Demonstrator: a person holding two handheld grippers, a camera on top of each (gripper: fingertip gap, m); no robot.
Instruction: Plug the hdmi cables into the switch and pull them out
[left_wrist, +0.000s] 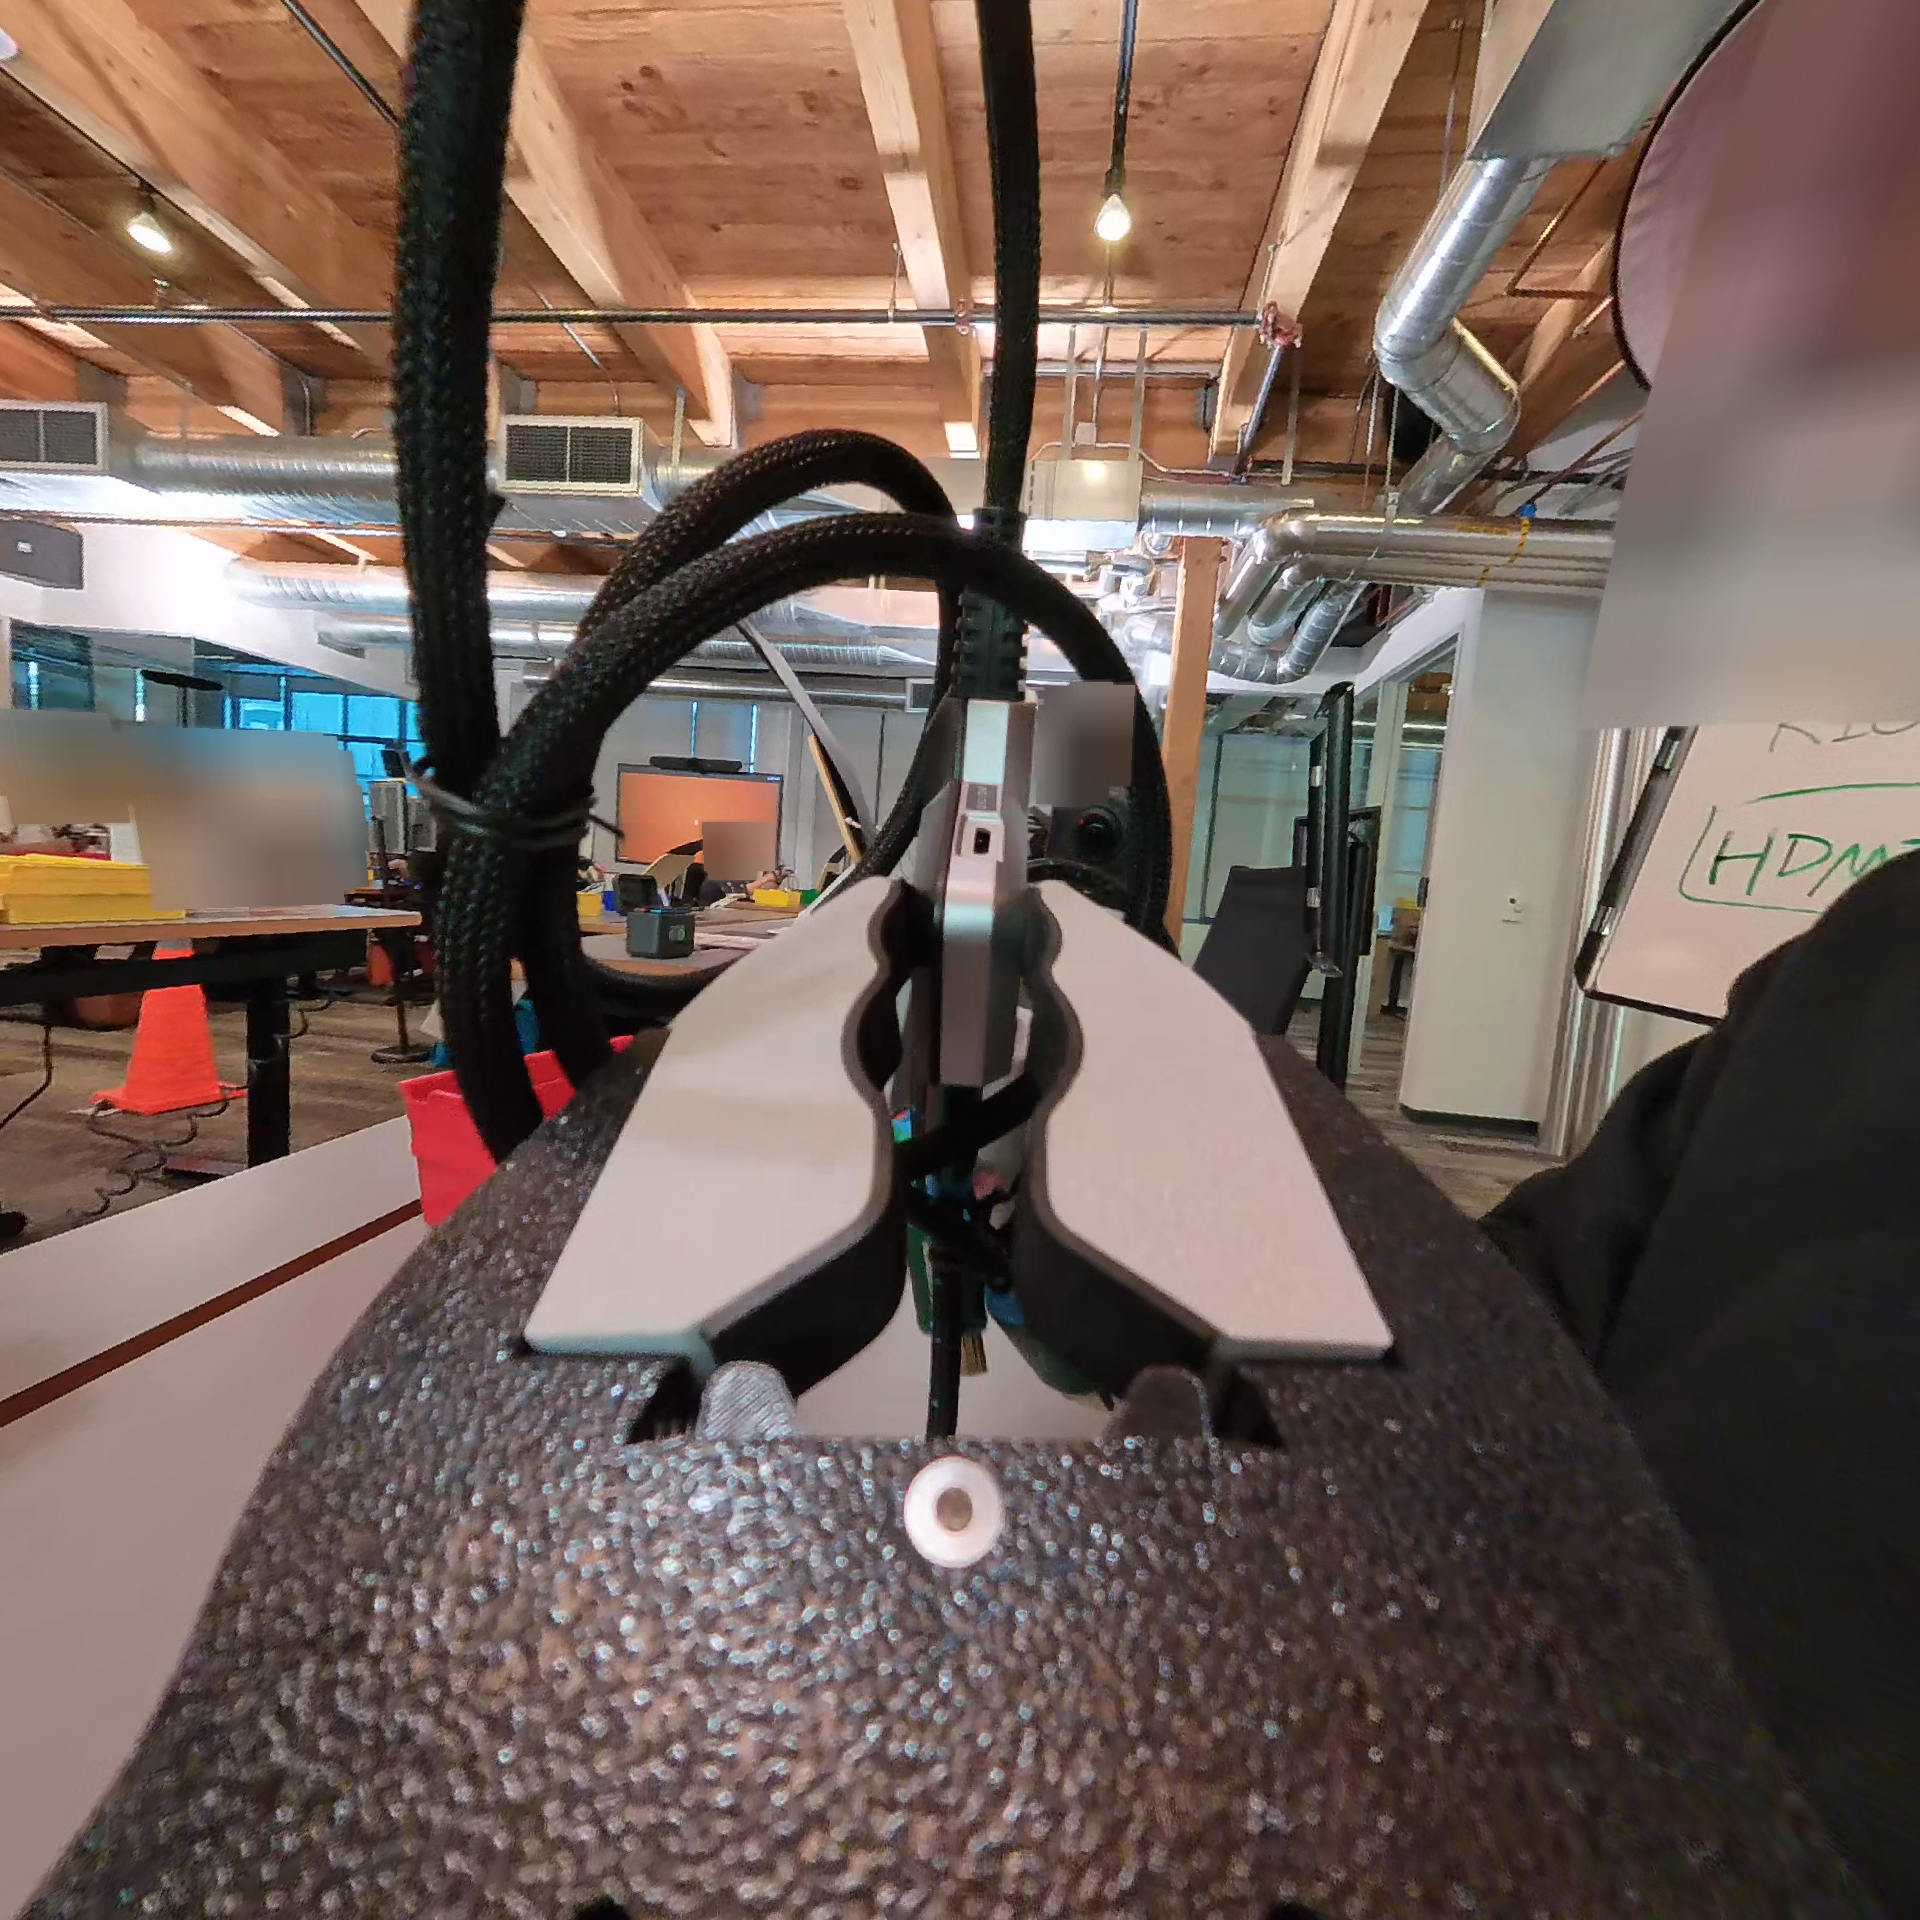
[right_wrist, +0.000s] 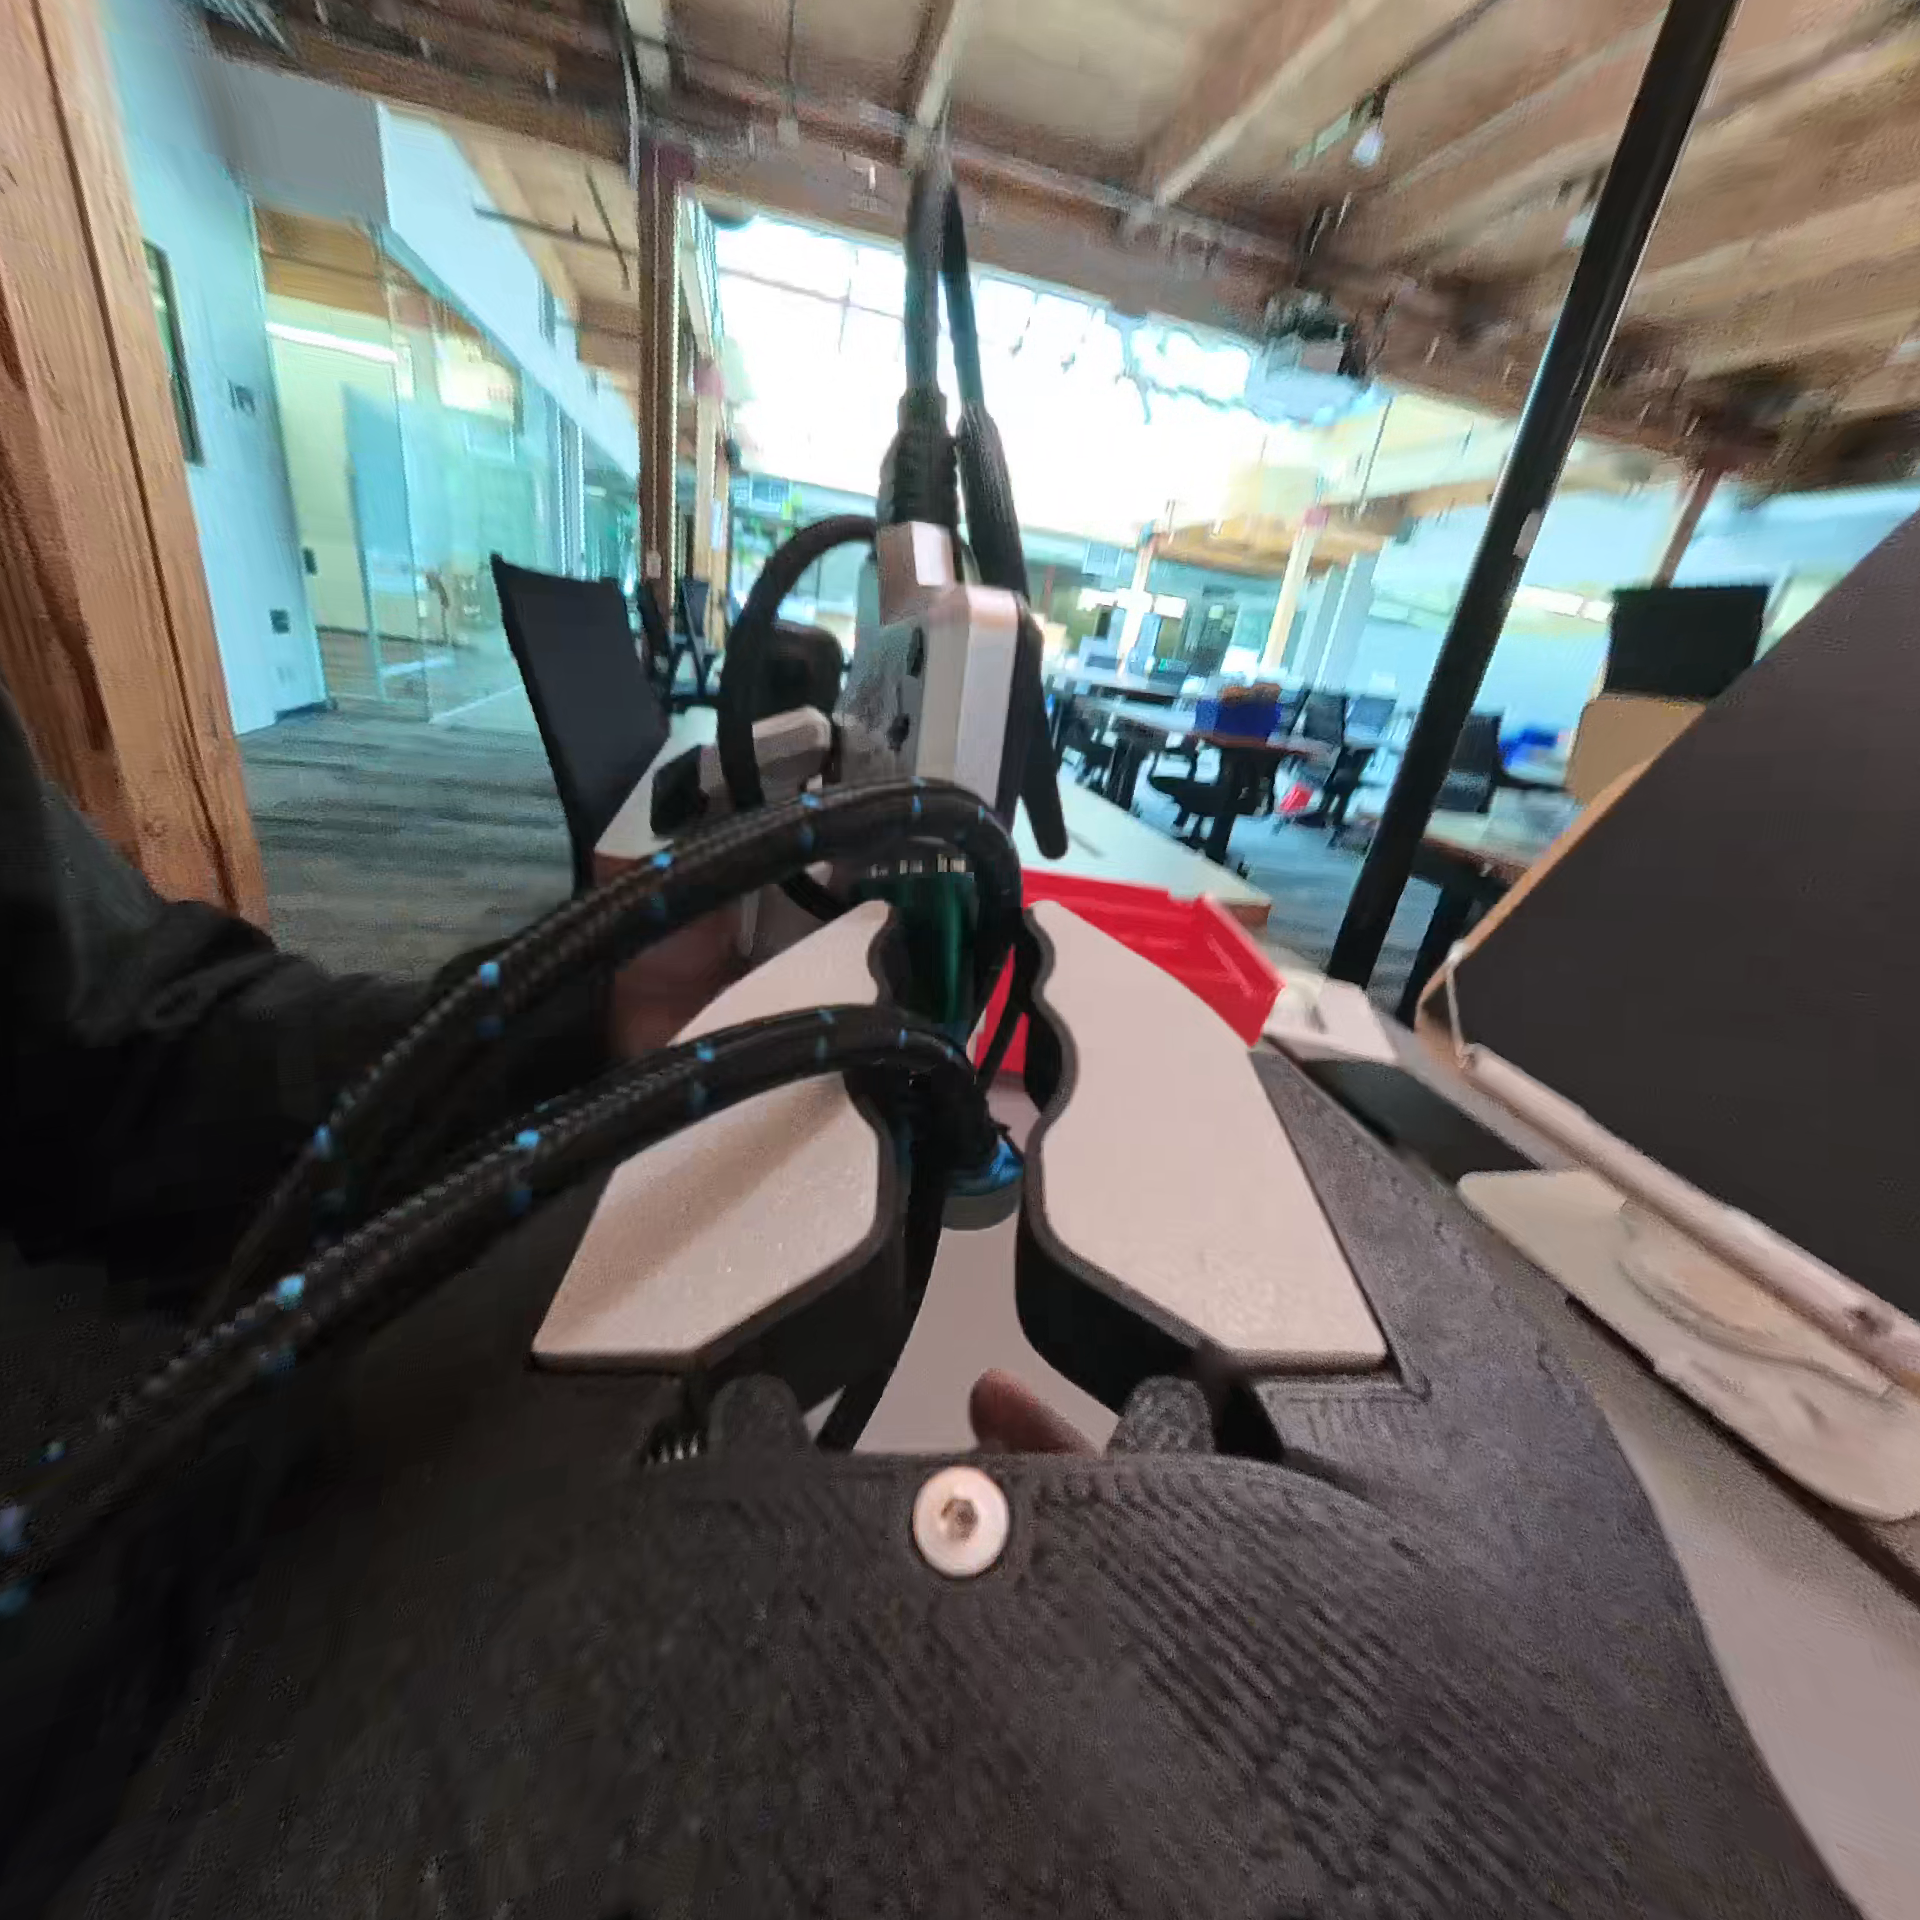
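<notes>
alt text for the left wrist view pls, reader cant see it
The left gripper is shut edge-on around a slim silver metal HDMI switch, raised high, with a black braided cable plugged into its top end. More tied black braided cables hang left, against an office's wooden beam ceiling.

1. I count one silver switch (left_wrist: 977, 914), held up between my left gripper's fingers.
2. Two plain black braided cables (left_wrist: 997, 312) hang from above in the left view, one plugged into the switch's top.
3. Two black cables with blue flecks (right_wrist: 582, 1101) cross the near left of the right view.
4. One red bin (right_wrist: 1153, 945) sits on the table beyond the fingers.
5. One orange cone (left_wrist: 166, 1049) stands far left on the floor.
6. One whiteboard (left_wrist: 1766, 862) leans at the right.
</notes>
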